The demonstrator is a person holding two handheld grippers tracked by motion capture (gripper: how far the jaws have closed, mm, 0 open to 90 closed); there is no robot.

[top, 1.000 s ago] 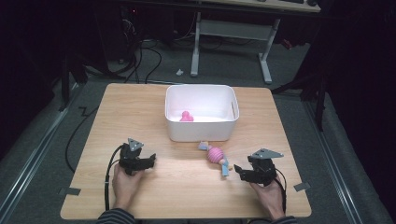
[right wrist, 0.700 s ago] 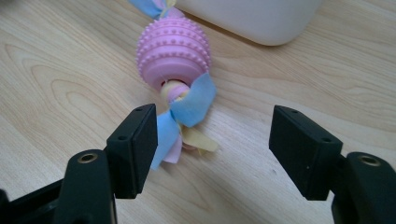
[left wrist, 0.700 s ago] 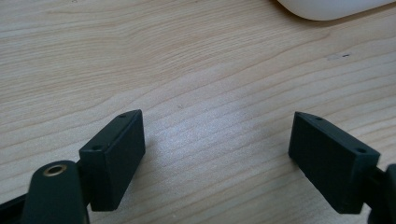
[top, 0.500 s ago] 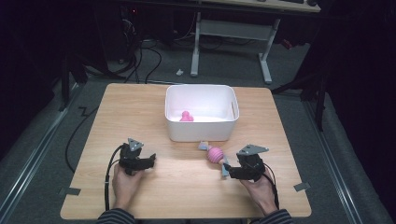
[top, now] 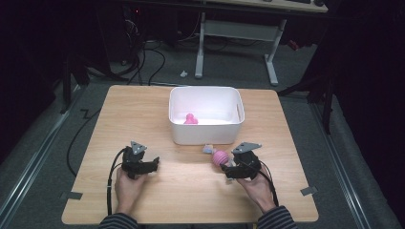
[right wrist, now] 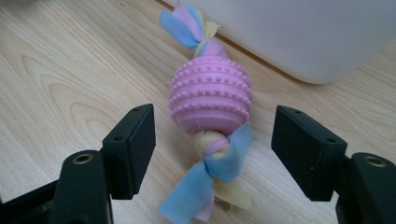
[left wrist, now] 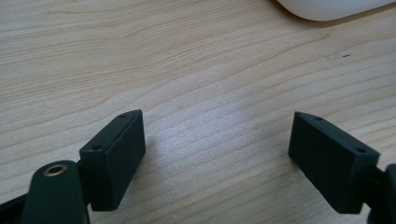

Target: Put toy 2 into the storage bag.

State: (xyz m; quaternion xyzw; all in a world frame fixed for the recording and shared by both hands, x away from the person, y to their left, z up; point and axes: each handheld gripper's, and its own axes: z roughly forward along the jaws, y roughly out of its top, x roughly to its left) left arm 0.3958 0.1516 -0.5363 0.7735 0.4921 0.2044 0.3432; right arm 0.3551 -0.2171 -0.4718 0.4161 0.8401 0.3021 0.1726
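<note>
A pink studded ball toy [top: 220,157] with knotted blue, pink and yellow cloth tails lies on the wooden table [top: 191,200], just in front of the white bin [top: 205,90]. In the right gripper view the ball [right wrist: 211,95] rests just beyond the jaw tips, and its near cloth tail lies between them. My right gripper [top: 229,167] [right wrist: 212,116] is open; its jaws have just been opening and the pads stand clear of the toy. At the table's left my left gripper [top: 154,164] [left wrist: 217,121] stays open over bare wood.
Inside the bin lies a small pink object [top: 191,119]. The bin's wall [right wrist: 303,37] rises right behind the toy, and its corner [left wrist: 327,7] is far ahead of the left gripper. Grey tape marks [top: 308,191] sit near the table's front corners.
My right gripper has moved left toward the pink toy, whose near tail now lies between its jaws. The left gripper has stayed where it was.
</note>
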